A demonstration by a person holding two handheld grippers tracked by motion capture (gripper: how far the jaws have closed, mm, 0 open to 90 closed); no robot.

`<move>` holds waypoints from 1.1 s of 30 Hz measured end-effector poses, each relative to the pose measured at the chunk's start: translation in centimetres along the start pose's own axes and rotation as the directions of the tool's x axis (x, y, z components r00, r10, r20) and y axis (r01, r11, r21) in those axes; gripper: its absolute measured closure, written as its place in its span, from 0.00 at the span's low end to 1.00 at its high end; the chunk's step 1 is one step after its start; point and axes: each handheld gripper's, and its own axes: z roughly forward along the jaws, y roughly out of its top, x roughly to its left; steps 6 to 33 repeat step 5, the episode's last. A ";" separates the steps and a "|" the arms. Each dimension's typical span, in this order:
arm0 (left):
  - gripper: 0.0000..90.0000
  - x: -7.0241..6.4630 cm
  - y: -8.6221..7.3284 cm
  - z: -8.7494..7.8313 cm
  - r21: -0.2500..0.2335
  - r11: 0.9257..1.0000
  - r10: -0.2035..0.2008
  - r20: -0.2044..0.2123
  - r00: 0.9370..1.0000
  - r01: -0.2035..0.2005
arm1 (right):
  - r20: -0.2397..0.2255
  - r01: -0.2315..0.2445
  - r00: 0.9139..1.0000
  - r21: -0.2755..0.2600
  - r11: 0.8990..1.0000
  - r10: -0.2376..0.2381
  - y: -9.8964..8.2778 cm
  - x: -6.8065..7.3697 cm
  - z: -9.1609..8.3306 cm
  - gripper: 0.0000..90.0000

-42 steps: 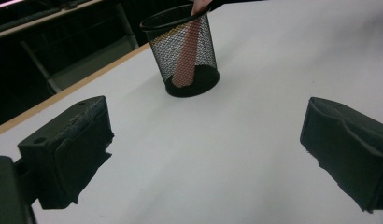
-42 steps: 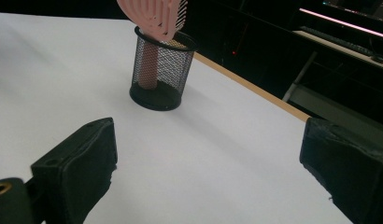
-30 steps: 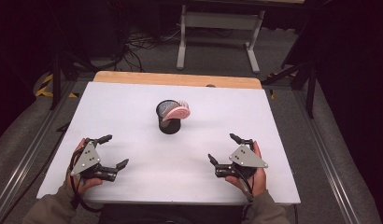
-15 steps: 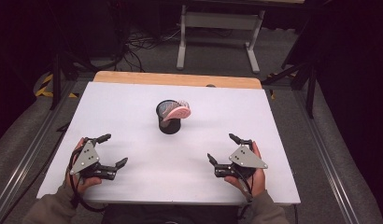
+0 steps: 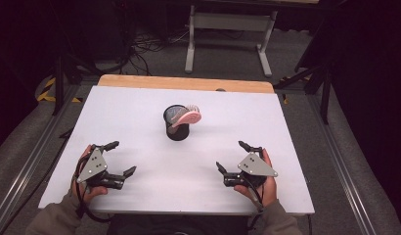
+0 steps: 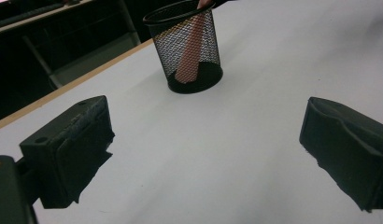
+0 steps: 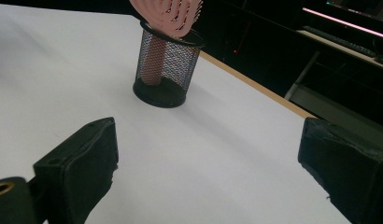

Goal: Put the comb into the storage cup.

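I have the left gripper (image 5: 114,159) resting low near the bench's (image 5: 140,105) front left corner, fingers spread wide and empty, pointed toward the centre. The right gripper (image 5: 235,156) sits near the front right corner, fingers likewise wide apart, holding nothing, also aimed inward. Both hands grip from behind, sleeves at the front edge.

The black mesh cup (image 5: 177,123) stands upright about mid-bench, slightly toward the back edge, well apart from both grippers. A pink brush (image 5: 187,117) stands in it, handle down, head leaning over the rim toward the right.

Bare white surface lies between each gripper and the cup; nothing blocks either path. A wooden strip (image 5: 184,82) runs along the back edge.
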 end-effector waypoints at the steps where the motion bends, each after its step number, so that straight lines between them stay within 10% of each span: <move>1: 0.04 0.0 0.0 0.0 0.001 1.000 -0.001 0.000 1.000 0.001 | 0.000 -0.001 1.000 -0.001 1.000 0.001 0.0 0.0 0.0 0.06; 33: 0.04 -0.1 0.0 0.2 0.011 1.000 -0.004 0.001 1.000 0.004 | -0.003 -0.004 1.000 -0.003 1.000 0.004 0.0 0.0 0.0 0.06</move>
